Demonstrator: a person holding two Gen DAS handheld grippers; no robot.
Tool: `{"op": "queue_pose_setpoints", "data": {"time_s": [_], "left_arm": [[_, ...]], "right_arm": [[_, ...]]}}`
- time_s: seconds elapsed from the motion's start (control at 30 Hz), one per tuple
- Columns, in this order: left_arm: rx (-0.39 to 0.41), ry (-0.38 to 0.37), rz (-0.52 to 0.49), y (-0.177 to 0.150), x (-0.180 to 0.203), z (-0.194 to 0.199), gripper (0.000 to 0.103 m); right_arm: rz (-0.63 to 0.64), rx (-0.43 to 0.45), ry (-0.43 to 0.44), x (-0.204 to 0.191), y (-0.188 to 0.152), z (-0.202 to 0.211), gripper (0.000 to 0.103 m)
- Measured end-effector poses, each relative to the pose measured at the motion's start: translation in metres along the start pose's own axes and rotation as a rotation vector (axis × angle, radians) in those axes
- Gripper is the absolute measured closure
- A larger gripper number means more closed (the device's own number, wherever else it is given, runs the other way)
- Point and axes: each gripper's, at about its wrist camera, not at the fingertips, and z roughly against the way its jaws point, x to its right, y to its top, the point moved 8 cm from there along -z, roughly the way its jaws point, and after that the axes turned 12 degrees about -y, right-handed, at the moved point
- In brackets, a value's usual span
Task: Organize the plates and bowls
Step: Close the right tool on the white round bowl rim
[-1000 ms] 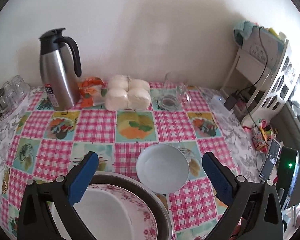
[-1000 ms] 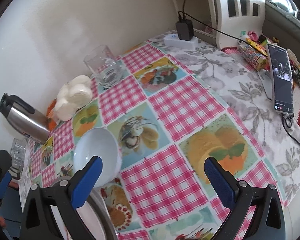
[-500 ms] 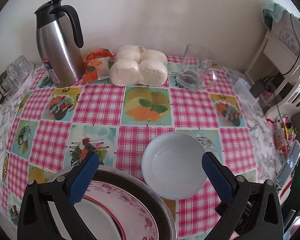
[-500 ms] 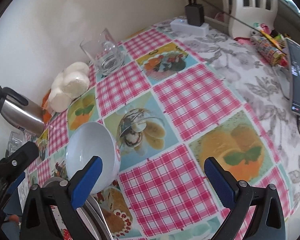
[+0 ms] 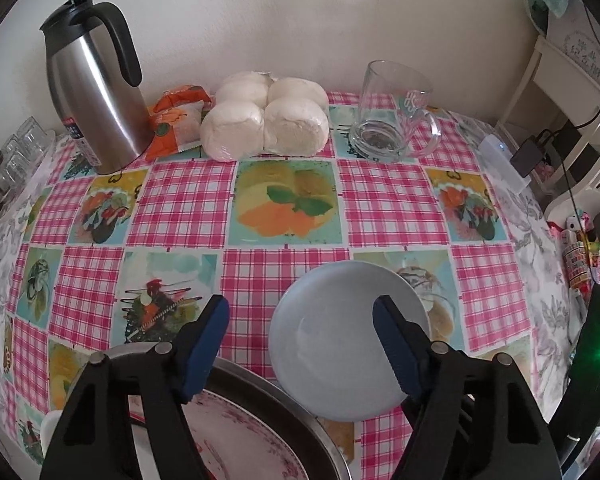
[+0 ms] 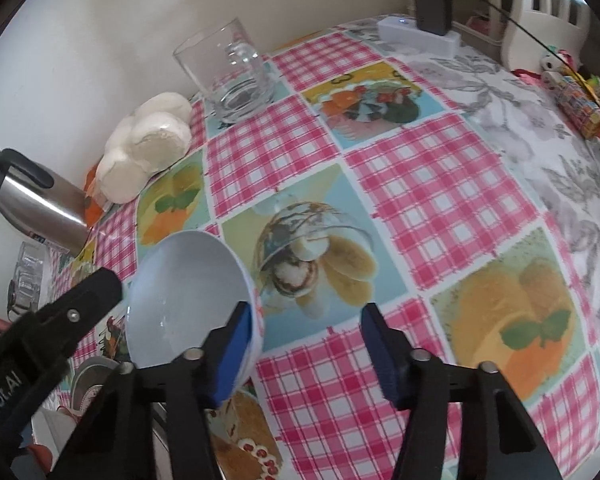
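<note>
- Two-handed, hanging over a pink-and-white checked tablecloth (image 5: 180, 208) printed with fruit pictures.
- Sitting at the near edge: a round grey metal basin (image 5: 284, 400), carrying a white plate with a pink flowered rim (image 5: 240, 440).
- Standing in a row by the wall, well apart from both grippers: a tall steel jug with a black handle (image 5: 96, 92), a wrapped pack of four white buns (image 5: 264, 120), a clear glass mug (image 5: 388, 112).
- Resting upright on the cloth just beside the basin: a plain round white bowl (image 5: 340, 344).
- Holding the left gripper (image 5: 300, 308) partly spread, jaws having just been narrowing, right finger over the bowl's hollow, left finger over the cloth, the bowl's left rim lying between, pads pressing nothing.
- Holding the right gripper (image 6: 306, 312) spread less wide, jaws likewise having just been narrowing, only cloth between them, left finger overlapping the bowl's right rim; impossible telling whether touching.
</note>
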Motion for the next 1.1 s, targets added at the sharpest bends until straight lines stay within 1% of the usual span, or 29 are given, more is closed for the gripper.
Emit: {"op": "queue_pose_setpoints", "data": {"time_s": [0.07, 0.17, 0.23, 0.37, 0.57, 0.83, 0.9, 0.93, 0.97, 1.03, 1.1], "left_arm": [[-0.002, 0.004, -0.007, 0.001, 0.000, -0.002, 0.033], [-0.008, 0.005, -0.010, 0.001, 0.001, -0.006, 0.036], [-0.014, 0.006, -0.012, 0.000, 0.001, -0.009, 0.036], [-0.022, 0.012, -0.012, -0.001, 0.000, -0.013, 0.037], [-0.021, 0.006, -0.023, -0.001, 0.005, -0.013, 0.037], [-0.060, 0.001, -0.027, -0.010, 0.010, -0.028, 0.037], [-0.066, -0.007, -0.026, -0.011, 0.013, -0.031, 0.041], [-0.070, -0.011, -0.027, -0.012, 0.014, -0.033, 0.048], [-0.075, -0.015, -0.028, -0.013, 0.016, -0.035, 0.051], [-0.086, -0.019, -0.027, -0.016, 0.017, -0.040, 0.054], [-0.093, -0.026, -0.022, -0.018, 0.017, -0.045, 0.063]], "right_arm": [[0.006, -0.006, 0.016, -0.005, 0.000, -0.004, 0.061], [0.015, -0.016, 0.029, -0.011, 0.000, -0.010, 0.069], [0.015, -0.021, 0.038, -0.013, -0.001, -0.012, 0.072], [0.014, -0.026, 0.054, -0.012, 0.000, -0.013, 0.073], [0.004, -0.021, 0.030, 0.000, 0.004, -0.011, 0.073], [-0.026, -0.029, 0.020, 0.018, 0.008, -0.009, 0.073], [-0.031, -0.033, 0.026, 0.020, 0.008, -0.009, 0.073], [-0.033, -0.034, 0.028, 0.021, 0.008, -0.010, 0.073], [-0.033, -0.035, 0.029, 0.022, 0.007, -0.010, 0.073], [-0.032, -0.036, 0.030, 0.022, 0.007, -0.010, 0.073], [-0.031, -0.038, 0.030, 0.021, 0.007, -0.011, 0.073]]}}
